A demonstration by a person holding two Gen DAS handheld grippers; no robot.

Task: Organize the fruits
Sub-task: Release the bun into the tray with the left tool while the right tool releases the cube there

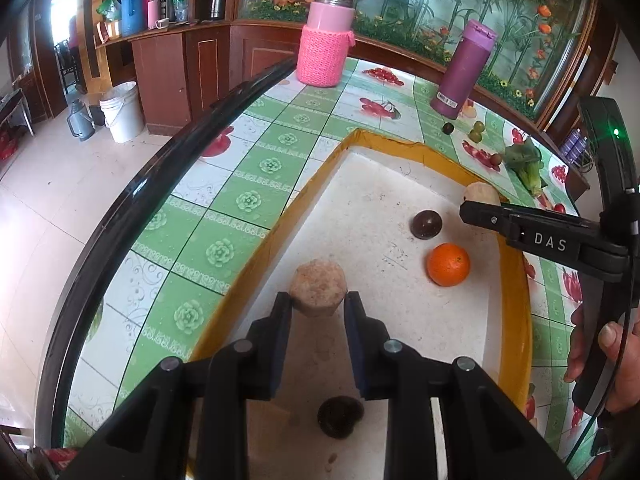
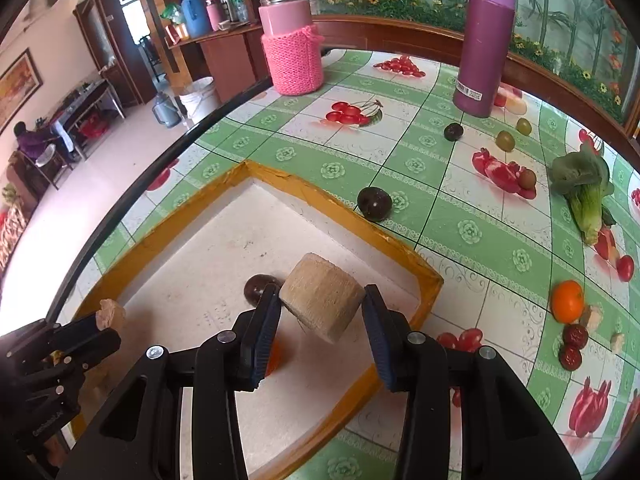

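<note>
A white tray with a yellow rim [image 1: 320, 168] [image 2: 428, 280] lies on the table. My left gripper [image 1: 318, 306] is shut on a tan, rough cylinder piece [image 1: 317, 287] and holds it over the tray's near-left part. My right gripper [image 2: 322, 300] is shut on a second tan cylinder piece [image 2: 322, 307] over the tray's right side; it shows in the left wrist view [image 1: 482, 194] too. Inside the tray lie an orange [image 1: 448, 264], a dark plum [image 1: 427, 224] [image 2: 256, 286] and a dark brown fruit [image 1: 340, 416].
On the fruit-print tablecloth outside the tray: a dark plum [image 2: 375, 203], a smaller one [image 2: 453, 132], two green fruits [image 2: 505, 141], a leafy green [image 2: 586, 192], an orange [image 2: 567, 301], red dates [image 2: 575, 336]. A pink knit-sleeved jar [image 2: 292, 36] and purple flask [image 2: 484, 44] stand at the back.
</note>
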